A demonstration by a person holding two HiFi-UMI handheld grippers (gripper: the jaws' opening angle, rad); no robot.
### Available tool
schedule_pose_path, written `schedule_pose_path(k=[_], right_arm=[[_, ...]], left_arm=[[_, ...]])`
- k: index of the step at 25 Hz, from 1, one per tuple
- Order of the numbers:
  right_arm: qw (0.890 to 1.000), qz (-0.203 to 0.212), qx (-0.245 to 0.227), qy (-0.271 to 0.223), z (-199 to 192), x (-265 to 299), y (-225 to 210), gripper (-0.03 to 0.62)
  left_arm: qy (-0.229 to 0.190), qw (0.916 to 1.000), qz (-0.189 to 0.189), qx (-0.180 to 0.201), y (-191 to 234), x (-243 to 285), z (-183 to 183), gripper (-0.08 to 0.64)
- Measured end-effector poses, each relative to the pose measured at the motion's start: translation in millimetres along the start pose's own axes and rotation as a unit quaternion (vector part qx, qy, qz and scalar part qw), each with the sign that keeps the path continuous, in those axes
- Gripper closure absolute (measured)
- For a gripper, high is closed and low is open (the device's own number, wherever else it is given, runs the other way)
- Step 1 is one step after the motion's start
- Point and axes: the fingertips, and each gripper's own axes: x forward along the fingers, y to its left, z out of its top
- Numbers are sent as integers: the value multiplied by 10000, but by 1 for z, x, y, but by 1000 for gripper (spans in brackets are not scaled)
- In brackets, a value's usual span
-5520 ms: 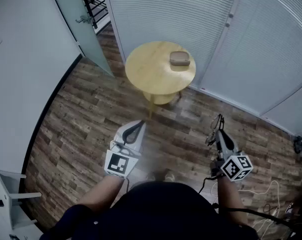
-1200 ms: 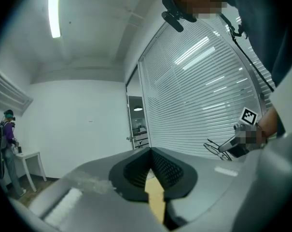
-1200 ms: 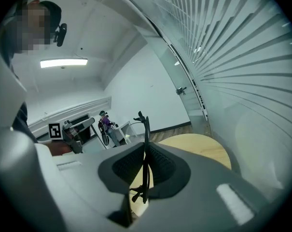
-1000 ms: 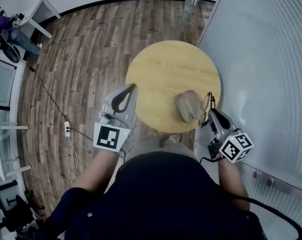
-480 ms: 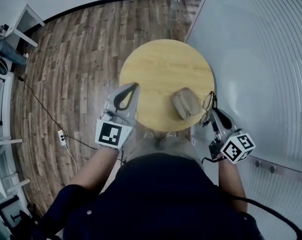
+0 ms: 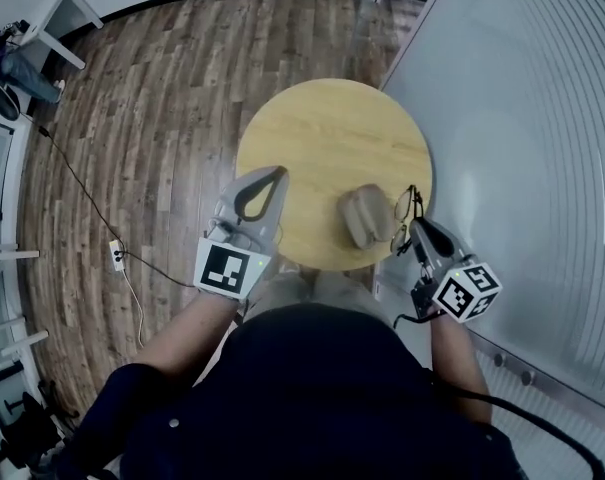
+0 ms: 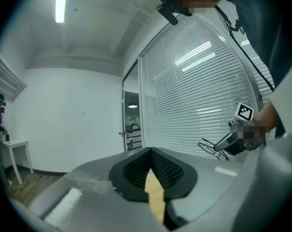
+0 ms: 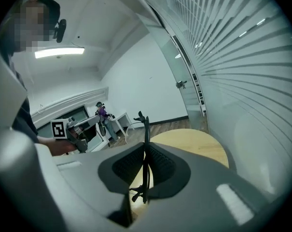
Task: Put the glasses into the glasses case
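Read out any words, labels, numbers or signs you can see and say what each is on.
None: no view shows readable words or numbers.
On the left gripper and the right gripper: only black-and-white square markers, patterns, not text.
On the glasses case: no label visible.

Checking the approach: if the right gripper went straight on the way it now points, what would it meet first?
Probably the bare round table, the glasses clamped in the right gripper touching first. The glasses case seems just left of that line; depth is unclear.
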Motion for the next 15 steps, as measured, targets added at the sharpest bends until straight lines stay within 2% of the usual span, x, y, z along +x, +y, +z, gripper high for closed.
schedule_pose_path(k=[4, 8, 15], right_arm=[[9992, 135, -150, 339, -15, 13, -7, 555], [9979, 213, -172, 595, -19, 23, -13, 557], [9947, 303, -192, 959, -49, 41, -22, 555]], left_arm=[[123, 9997, 3, 222, -10, 10, -9, 554], [278, 9994, 30, 196, -10, 17, -14, 554], [361, 9987, 166, 309, -3, 18, -29, 554]])
